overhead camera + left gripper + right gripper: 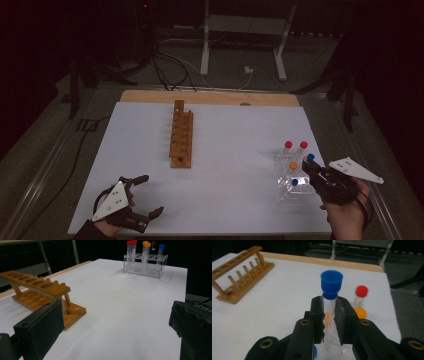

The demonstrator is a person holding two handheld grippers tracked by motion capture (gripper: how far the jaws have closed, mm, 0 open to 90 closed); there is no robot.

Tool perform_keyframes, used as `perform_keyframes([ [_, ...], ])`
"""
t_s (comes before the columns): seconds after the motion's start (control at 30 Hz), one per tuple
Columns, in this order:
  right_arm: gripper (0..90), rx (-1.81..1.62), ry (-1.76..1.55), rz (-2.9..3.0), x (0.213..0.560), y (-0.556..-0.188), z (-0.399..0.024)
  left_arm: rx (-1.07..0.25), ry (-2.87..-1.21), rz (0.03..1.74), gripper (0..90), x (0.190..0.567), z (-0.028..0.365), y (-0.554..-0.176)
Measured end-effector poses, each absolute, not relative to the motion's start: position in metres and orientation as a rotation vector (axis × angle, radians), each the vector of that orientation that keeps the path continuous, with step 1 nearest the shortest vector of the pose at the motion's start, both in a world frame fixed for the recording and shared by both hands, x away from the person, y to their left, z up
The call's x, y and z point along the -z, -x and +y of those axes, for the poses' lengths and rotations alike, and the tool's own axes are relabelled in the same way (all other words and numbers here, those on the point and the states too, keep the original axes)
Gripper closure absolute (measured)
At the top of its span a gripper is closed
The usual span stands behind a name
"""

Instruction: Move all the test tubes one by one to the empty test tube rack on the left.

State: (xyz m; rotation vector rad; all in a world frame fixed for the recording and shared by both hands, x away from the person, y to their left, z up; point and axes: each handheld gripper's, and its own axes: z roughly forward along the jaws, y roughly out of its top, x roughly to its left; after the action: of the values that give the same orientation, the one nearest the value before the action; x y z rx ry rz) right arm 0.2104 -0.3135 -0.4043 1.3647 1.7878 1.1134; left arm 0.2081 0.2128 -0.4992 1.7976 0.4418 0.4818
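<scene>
The right gripper (329,320) is clamped on a blue-capped tube (331,293) just below its cap; the tube's lower end is hidden behind the jaws, above the clear rack (295,182) near the table's right edge. Red-capped (288,145) and orange-capped (293,165) tubes stand close around it. The left gripper (148,195) rests wide open and empty at the near left corner, with the wooden rack (181,140) beyond it.

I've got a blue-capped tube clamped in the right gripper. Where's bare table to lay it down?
Bare white table runs between the wooden rack and the clear rack, and forward of the left gripper. It is crowded only at the clear rack, beside the right gripper.
</scene>
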Motion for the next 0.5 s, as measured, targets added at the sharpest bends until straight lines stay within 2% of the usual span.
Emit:
perform_keyframes([
  [0.33, 76.8, -1.166, -1.295, 1.903, 0.410, -0.221, -0.278, -0.481, -1.810, 0.480, 0.6, 0.496, 0.211, -0.208],
  [0.5, 76.8, -1.174, -1.243, 2.001, 0.421, -0.228, -0.251, -0.423, -1.823, 0.462, 0.6, 0.493, 0.206, -0.208],
])
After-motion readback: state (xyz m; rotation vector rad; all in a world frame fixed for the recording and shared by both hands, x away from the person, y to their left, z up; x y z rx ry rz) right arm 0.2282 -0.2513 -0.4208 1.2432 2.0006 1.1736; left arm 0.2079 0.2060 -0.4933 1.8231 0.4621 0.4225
